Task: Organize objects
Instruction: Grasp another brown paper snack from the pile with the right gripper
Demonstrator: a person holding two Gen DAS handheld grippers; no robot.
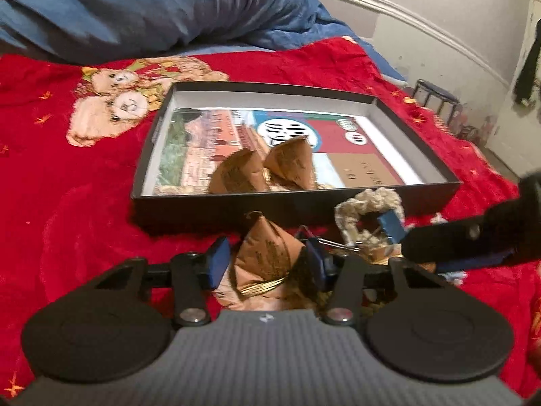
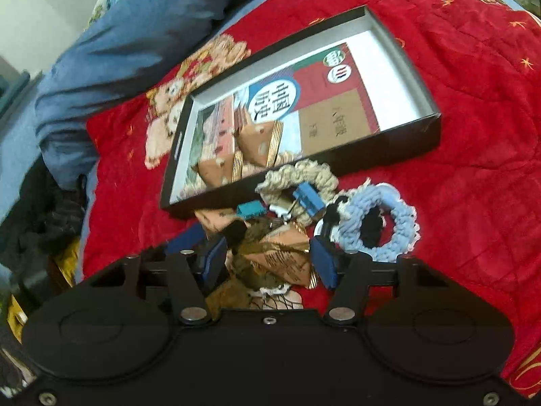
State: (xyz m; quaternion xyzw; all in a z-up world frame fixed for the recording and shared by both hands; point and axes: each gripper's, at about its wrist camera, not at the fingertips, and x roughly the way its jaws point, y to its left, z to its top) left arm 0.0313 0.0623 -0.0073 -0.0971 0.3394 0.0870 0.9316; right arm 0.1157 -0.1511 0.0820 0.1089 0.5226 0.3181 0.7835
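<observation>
Brown packet [image 1: 267, 253]: on red blanket [image 1: 84, 186] before black box [image 1: 304, 203], between left tool [image 1: 267, 264] pads, contact unclear. Right tool [image 2: 270, 264] half-open over packet pile [image 2: 280, 257]; scrunchies [image 2: 382, 223], clips [image 2: 307, 199] crowd alongside.

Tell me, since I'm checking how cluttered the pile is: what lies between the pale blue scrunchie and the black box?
In the right wrist view, a beige scrunchie with a blue binder clip lies between the pale blue scrunchie and the black box.
</observation>
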